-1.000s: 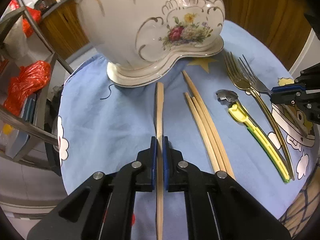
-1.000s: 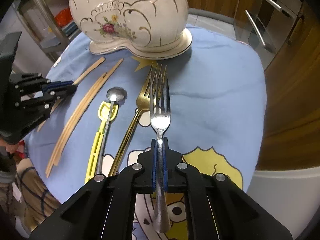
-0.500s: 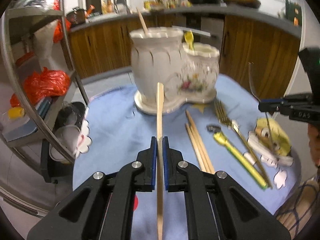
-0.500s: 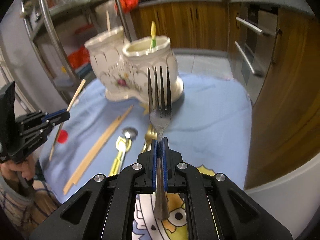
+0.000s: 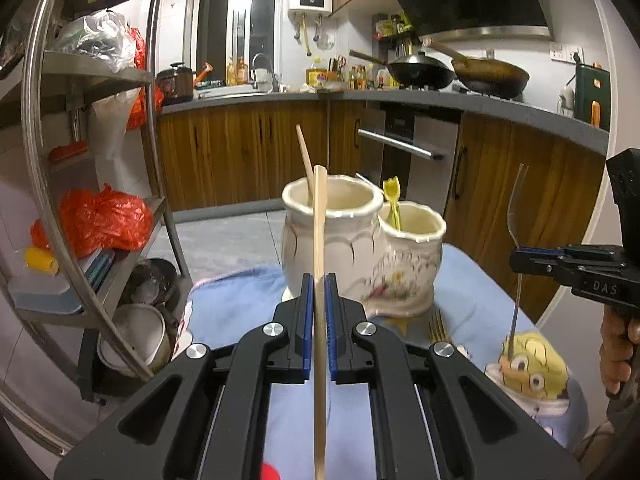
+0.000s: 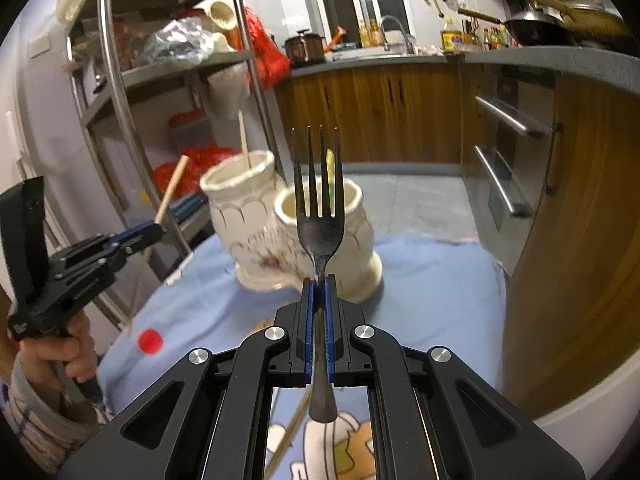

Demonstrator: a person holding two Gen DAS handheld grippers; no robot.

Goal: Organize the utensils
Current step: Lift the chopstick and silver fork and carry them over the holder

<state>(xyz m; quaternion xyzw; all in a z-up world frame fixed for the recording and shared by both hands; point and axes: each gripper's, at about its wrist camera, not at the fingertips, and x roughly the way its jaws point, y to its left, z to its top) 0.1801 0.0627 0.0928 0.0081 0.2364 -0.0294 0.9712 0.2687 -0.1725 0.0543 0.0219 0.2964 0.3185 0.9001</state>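
The wooden chopstick (image 5: 319,320) stood nearly upright, clamped between the blue pads of the left tool (image 5: 319,308), its top end in front of the rim of the taller pot. The left tool was closed tight on it and held it clear above the surface (image 5: 240,304). In the right wrist view the same chopstick (image 6: 170,192) leaned to the right out of the left tool (image 6: 154,232), which a hand (image 6: 64,354) gripped at the far left.

The steel fork (image 6: 320,224) was pinched at its neck by the right tool (image 6: 319,300), tines up, in front of the shorter pot; the right tool was shut on it, with the handle end hanging below the pads. In the left wrist view the fork (image 5: 516,216) appeared edge-on at the right, held by the right tool (image 5: 520,258).

Beyond both stood the cream ceramic utensil holder (image 5: 360,256), made of 2 joined pots with a painted flower on the side. The taller left pot already held 1 chopstick (image 5: 305,160); the shorter right pot held a yellow plastic utensil (image 5: 392,200). A gold fork (image 5: 438,326) lay on the blue cartoon-print cloth (image 5: 472,288) near the holder's base. A metal shelf rack (image 5: 96,80) with red plastic bags (image 5: 104,220) stood to the left, wooden kitchen cabinets (image 5: 240,152) behind.
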